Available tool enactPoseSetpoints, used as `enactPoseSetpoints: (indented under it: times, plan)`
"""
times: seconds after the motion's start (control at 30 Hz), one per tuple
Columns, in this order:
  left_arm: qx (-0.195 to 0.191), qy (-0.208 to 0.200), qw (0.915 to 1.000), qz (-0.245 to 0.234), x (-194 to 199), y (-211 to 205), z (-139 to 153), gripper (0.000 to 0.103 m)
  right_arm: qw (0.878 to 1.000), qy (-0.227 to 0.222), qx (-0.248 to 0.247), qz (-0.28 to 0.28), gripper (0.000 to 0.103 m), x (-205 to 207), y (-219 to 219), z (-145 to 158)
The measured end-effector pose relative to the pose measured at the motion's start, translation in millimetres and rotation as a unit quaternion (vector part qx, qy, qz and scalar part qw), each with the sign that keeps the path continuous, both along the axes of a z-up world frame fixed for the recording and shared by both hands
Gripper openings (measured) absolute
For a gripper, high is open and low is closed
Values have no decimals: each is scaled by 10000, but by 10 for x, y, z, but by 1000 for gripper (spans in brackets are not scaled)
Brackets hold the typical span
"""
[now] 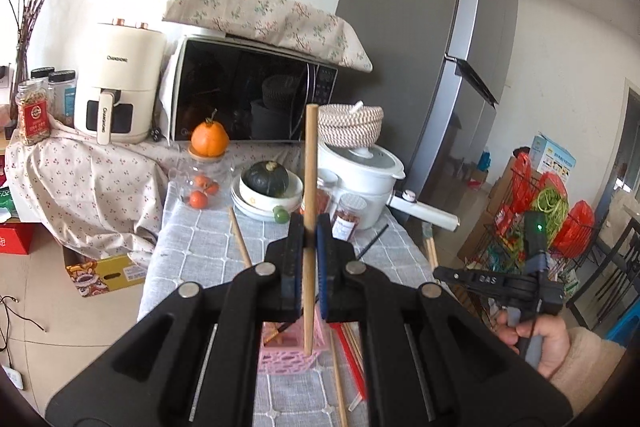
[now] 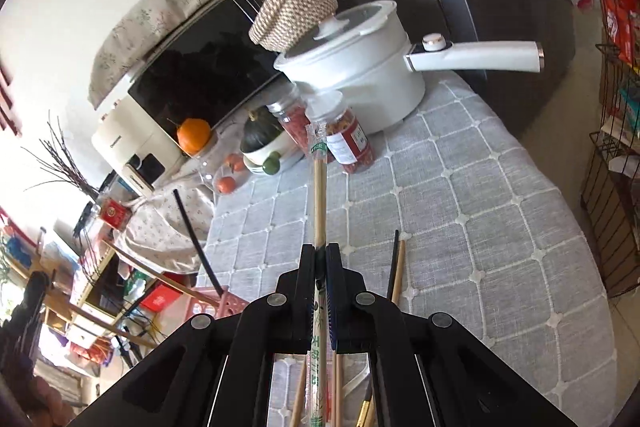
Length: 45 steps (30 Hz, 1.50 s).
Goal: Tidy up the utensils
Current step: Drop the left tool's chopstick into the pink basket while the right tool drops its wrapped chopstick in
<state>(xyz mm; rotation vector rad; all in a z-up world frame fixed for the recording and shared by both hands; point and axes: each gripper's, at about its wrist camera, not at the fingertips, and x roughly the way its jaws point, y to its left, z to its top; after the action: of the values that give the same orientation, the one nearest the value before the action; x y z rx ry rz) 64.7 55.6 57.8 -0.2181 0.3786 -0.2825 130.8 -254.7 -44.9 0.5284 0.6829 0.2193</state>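
Observation:
My left gripper (image 1: 310,227) is shut on a single wooden chopstick (image 1: 310,163), held upright with its lower end just above a pink slotted utensil basket (image 1: 286,355) on the grey checked tablecloth. My right gripper (image 2: 320,251) is shut on a pair of bamboo chopsticks in a clear plastic sleeve (image 2: 318,183), lifted above the table and pointing away. The pink basket (image 2: 224,303) shows at lower left in the right wrist view with a black chopstick (image 2: 196,235) standing in it. The right gripper also shows in the left wrist view (image 1: 444,273).
Loose chopsticks lie on the cloth (image 1: 240,239) (image 2: 396,271). At the back stand a white pot with a long handle (image 2: 360,67), spice jars (image 2: 352,143), a bowl with a squash (image 1: 266,187), oranges, a microwave (image 1: 252,95) and an air fryer (image 1: 120,91). A wire rack (image 1: 536,219) stands to the right.

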Motion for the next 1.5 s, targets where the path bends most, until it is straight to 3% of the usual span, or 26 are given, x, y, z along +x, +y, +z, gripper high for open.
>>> enactPoseSetpoints:
  times: [0.13,0.23,0.37,0.6,0.77,0.9,1.03,1.27,1.5]
  plan:
    - [67,-118,9997,189,110,-17,-56,7,9995,-300,10,-4,5,-100,31,123]
    - [250,176,9993,226,267,-51,-179,7,9989,-473,-61,8,5,-133,76,192]
    - [178,552,9980,261,487,-21,-400,7,9979,-631,-130,-2,5,-156,138,225]
    - [178,768,9966,255,626,-74,-541,8,9911,-1297,-314,41,5,-300,364,421]
    - [123,774,9967,200,562,-56,-457,49,9843,-1713,-419,40,5,-364,662,575]
    - [196,705,9967,350,443,54,-303,61,9808,-1904,-405,-99,5,-355,925,612]
    - [480,892,9925,681,359,216,-278,83,9753,-2124,-405,-447,5,-333,1179,572]
    - [609,1743,9781,956,500,545,-618,83,9555,-2574,-606,-1309,5,-322,1595,341]
    - [449,1912,9757,971,511,713,-689,83,9382,-2732,-967,-1893,5,-231,1869,161]
